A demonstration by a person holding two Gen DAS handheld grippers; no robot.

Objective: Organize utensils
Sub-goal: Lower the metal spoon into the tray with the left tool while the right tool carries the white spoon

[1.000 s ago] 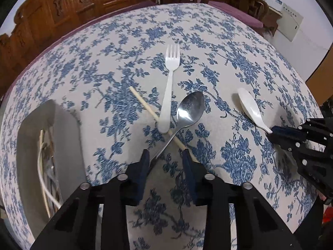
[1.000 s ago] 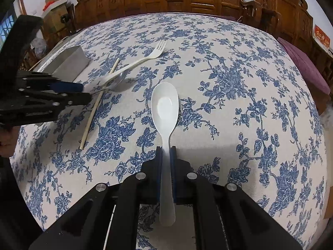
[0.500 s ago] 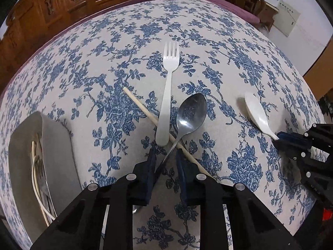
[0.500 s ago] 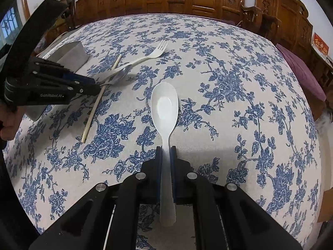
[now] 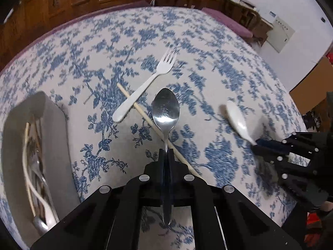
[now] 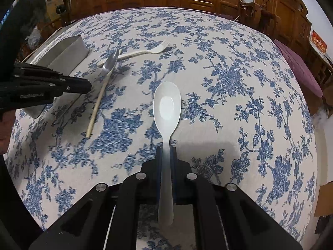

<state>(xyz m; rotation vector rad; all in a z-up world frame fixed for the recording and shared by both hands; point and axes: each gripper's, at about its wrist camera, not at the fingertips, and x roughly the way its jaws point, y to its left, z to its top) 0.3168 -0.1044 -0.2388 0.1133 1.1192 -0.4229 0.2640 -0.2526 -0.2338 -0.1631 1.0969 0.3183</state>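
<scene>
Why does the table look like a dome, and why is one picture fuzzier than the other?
Both wrist views use fisheye lenses, which bulge the flat tablecloth and darken the corners. The left wrist view is motion-blurred: the flower print and white spoon smear, while the metal spoon stays sharp with glare on its bowl. The right wrist view is crisper.

Each wrist camera looked steeply down along its own fingers, close above the floral tablecloth (image 5: 87,66); both views shared the white fork (image 6: 143,52).
</scene>
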